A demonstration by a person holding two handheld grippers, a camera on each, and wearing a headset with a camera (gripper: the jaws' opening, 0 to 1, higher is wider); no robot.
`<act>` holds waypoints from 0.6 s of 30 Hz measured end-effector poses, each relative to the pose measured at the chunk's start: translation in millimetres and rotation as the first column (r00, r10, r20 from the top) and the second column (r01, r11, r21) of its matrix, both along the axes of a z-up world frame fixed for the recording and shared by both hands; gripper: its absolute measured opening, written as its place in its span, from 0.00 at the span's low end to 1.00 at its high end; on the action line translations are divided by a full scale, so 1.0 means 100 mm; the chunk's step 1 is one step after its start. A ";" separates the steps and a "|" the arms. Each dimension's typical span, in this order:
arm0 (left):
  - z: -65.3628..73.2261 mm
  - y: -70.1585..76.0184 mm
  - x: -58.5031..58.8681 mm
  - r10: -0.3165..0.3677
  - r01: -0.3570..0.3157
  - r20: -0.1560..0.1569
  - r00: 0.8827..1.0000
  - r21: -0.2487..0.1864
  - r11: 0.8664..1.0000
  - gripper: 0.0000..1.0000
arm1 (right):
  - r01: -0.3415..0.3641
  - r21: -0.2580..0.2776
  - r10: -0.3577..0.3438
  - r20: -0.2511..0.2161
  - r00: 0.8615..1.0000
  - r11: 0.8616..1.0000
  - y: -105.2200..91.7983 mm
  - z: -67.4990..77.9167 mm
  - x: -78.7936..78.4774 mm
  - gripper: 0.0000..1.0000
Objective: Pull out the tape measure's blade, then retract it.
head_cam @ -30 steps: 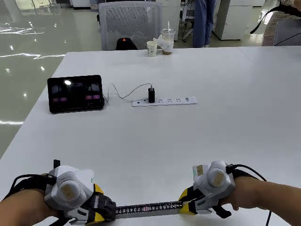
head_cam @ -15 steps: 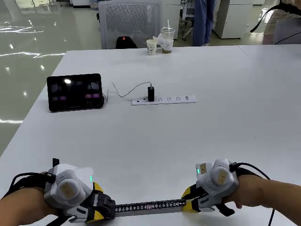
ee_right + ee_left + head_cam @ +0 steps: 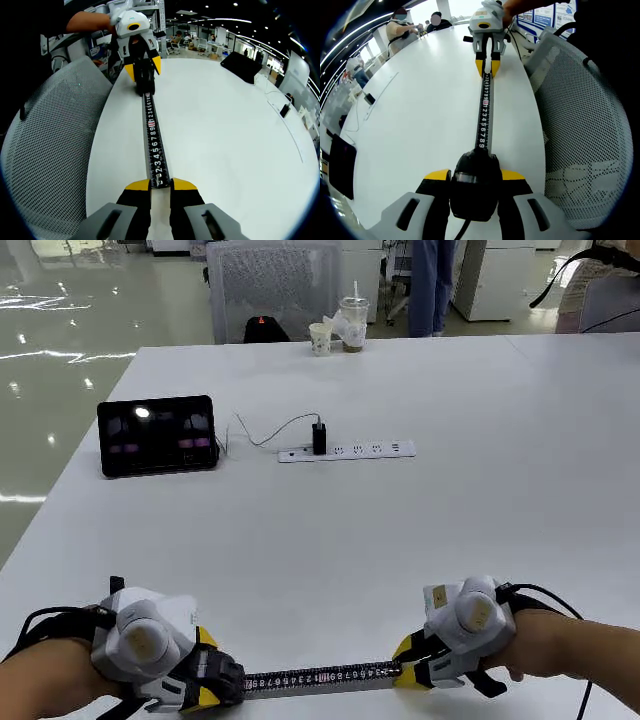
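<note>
Black tape measure case (image 3: pixel 474 192) clamped between the yellow-tipped jaws of the left gripper (image 3: pixel 212 687), squeezed from both sides to stop any sliding during the pull. Stretched straight out in front of those jaws, low over the white table (image 3: pixel 400 530): the blade (image 3: pixel 320 677), dark with white numbers. Far tip pinched flat between the jaws of the right gripper (image 3: pixel 160 186), pressed together on it. Kept tight between both grippers, likely to stop bending or flopping. Probably only partway out. Next, maybe more pulling, then a slow ride back into the case, not a snap.
</note>
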State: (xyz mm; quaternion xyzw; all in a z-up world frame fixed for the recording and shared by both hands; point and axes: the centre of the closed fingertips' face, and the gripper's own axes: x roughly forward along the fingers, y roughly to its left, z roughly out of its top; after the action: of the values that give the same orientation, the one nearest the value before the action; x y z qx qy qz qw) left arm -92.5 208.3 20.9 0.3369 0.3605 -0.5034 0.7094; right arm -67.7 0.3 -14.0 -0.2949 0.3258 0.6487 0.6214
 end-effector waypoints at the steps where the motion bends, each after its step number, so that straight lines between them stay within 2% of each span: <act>1: 0.00 0.00 0.00 0.000 0.000 0.000 1.000 0.000 1.000 0.31 | 0.000 -0.001 0.000 0.000 1.000 1.000 -0.01 0.00 0.00 0.10; 18: 0.00 0.00 0.01 0.003 -0.003 0.002 1.000 -0.005 1.000 0.31 | 0.010 -0.005 -0.010 0.001 1.000 1.000 -0.13 0.02 0.02 0.10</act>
State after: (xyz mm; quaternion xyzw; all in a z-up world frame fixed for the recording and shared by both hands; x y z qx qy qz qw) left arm -91.3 208.2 21.1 0.3352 0.3592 -0.5027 0.7113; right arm -65.5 -12.5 -12.3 -0.2954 0.3283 0.6447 0.6240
